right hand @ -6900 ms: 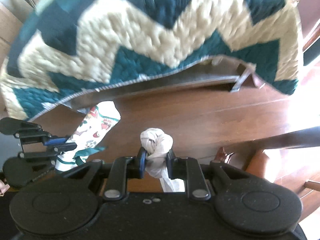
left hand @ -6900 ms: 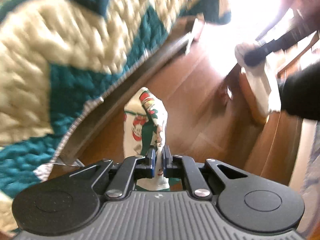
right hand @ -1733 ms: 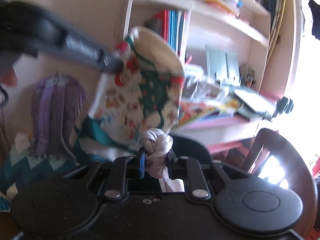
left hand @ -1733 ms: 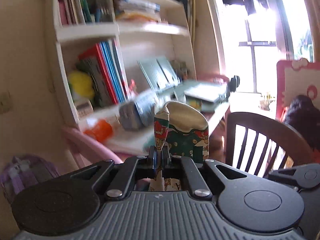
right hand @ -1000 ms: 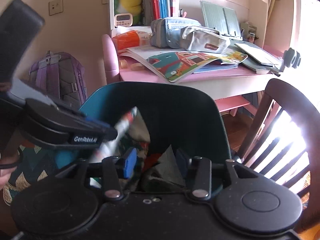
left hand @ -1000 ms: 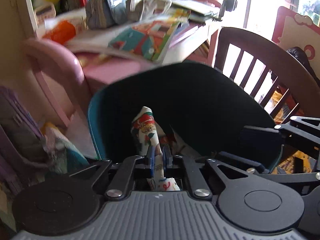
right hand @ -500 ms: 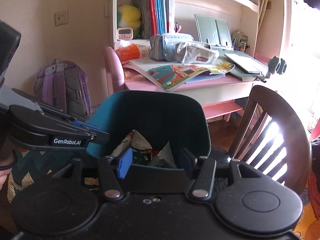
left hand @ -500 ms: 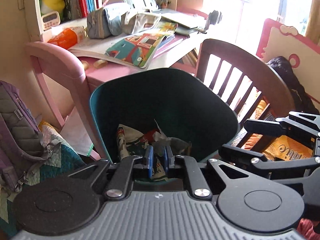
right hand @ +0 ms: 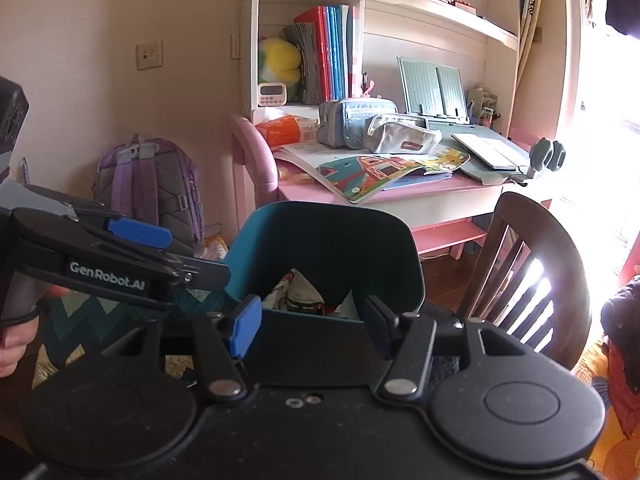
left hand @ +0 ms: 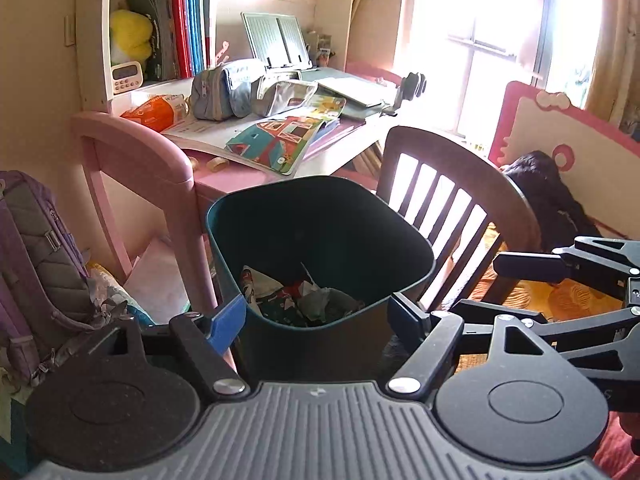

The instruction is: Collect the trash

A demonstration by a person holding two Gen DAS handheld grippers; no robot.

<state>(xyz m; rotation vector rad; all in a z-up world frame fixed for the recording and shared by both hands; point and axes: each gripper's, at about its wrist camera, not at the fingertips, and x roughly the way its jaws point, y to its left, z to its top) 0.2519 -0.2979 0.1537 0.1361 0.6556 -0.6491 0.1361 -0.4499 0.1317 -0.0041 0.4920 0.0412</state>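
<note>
Trash is lying crumpled at the bottom of the teal bin: printed wrapper plus grey paper scraps, all below the rim. Bin is standing on the floor between the pink desk and the wooden chair, just in front of both grippers. Left gripper is pointing down at the bin, jaws opening, spread wide, nothing between the blue pads. Right gripper is doing the same: jaws opening, pads clear of everything, bin only showing through the gap behind them. Left gripper is also showing at the left edge of the right wrist view, a hand holding its grip. Purple backpack is leaning against the wall left of the desk.
</note>
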